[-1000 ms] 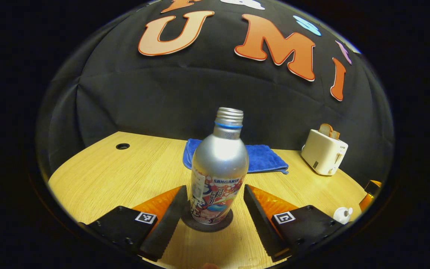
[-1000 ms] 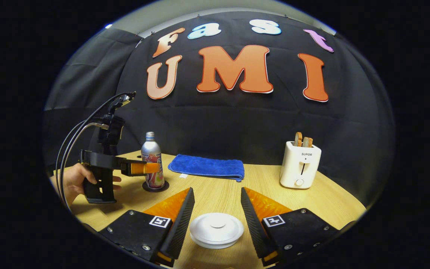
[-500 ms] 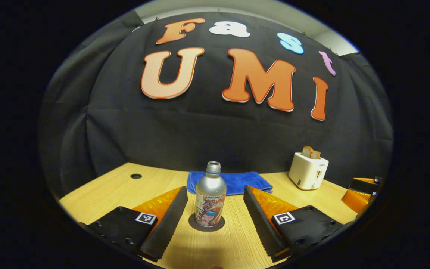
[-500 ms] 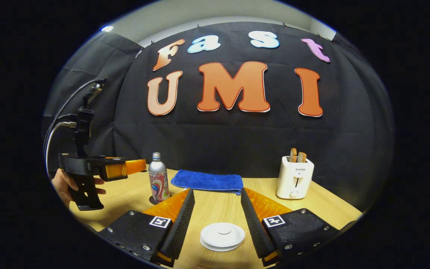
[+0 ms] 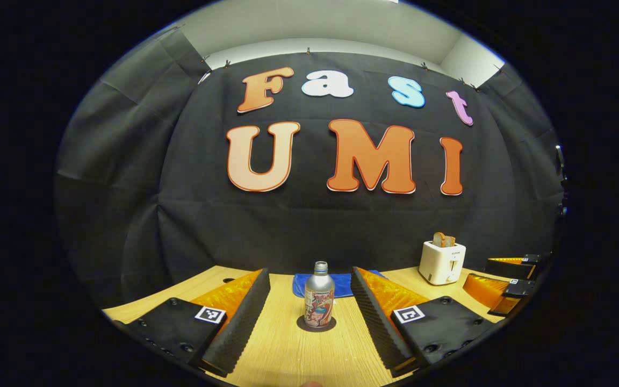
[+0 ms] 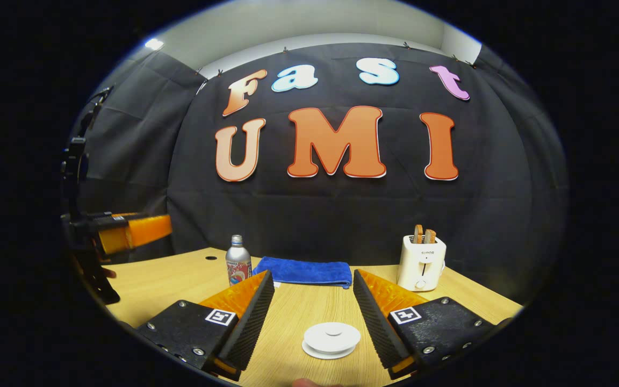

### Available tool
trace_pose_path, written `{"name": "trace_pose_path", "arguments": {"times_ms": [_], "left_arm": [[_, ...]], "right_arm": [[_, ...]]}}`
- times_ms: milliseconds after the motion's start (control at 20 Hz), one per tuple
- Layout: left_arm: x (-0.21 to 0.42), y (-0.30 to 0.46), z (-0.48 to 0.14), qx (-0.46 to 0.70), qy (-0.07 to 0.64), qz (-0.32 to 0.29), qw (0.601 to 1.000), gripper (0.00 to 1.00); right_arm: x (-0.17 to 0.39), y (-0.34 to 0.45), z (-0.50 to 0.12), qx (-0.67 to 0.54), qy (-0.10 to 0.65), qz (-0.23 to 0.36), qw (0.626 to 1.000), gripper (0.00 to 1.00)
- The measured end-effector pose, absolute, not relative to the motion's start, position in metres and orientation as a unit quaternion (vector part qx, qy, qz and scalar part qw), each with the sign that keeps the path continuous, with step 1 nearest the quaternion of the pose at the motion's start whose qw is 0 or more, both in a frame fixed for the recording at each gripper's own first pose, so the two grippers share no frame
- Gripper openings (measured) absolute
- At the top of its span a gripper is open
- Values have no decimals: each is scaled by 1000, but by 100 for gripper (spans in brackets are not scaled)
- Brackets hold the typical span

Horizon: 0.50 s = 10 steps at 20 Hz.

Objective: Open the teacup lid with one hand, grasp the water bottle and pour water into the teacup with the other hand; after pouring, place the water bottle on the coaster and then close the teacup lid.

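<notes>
Through the left gripper view, my left gripper point(image 5: 309, 301) hangs above the wooden table point(image 5: 288, 355) with its fingers spread wide and nothing between them pressing on either pad. Just past the fingertips, the water bottle point(image 5: 319, 293) stands upright on the dark round coaster point(image 5: 316, 323), its mouth uncapped, well clear of both fingers. Behind it lies a folded blue towel point(image 5: 301, 284), and farther right a white toaster point(image 5: 441, 262) with bread in its slots stands near the black cloth wall. At the right edge I see my other gripper's fingers.

Through the right gripper view, my right gripper point(image 6: 312, 309) is likewise held apart and grips nothing. Between its fingers, low on the table point(image 6: 476, 293), sits the white teacup lid point(image 6: 331, 339), flat and level, touching neither finger; I cannot tell from here how much of the cup shows beneath it. Farther off to the left the water bottle point(image 6: 238, 267) stands upright, with the blue towel point(image 6: 305, 271) beside it and the toaster point(image 6: 422, 263) to the right. My left gripper point(image 6: 143, 230) shows at the far left, raised above the table and well apart from the bottle.
</notes>
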<state>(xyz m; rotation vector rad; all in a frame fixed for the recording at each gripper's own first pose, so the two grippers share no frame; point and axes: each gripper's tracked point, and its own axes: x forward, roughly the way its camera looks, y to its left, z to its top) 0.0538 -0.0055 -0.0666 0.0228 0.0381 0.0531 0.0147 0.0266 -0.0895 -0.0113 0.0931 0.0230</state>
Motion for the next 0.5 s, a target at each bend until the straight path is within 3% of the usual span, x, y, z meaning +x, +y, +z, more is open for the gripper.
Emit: {"name": "trace_pose_path", "arguments": {"times_ms": [200, 250, 300, 500], "left_arm": [[26, 7, -56, 17, -5, 46, 999, 98], [20, 10, -57, 18, -3, 51, 999, 97], [14, 13, -56, 21, -1, 57, 998, 97], [-10, 25, -44, 17, 0, 72, 997, 98]], "right_arm": [[-1, 39, -80, -8, 36, 24, 999, 89], [-4, 42, -76, -9, 33, 27, 999, 84], [-8, 43, -71, -13, 30, 27, 999, 89], [-19, 45, -52, -20, 29, 21, 999, 89]]}}
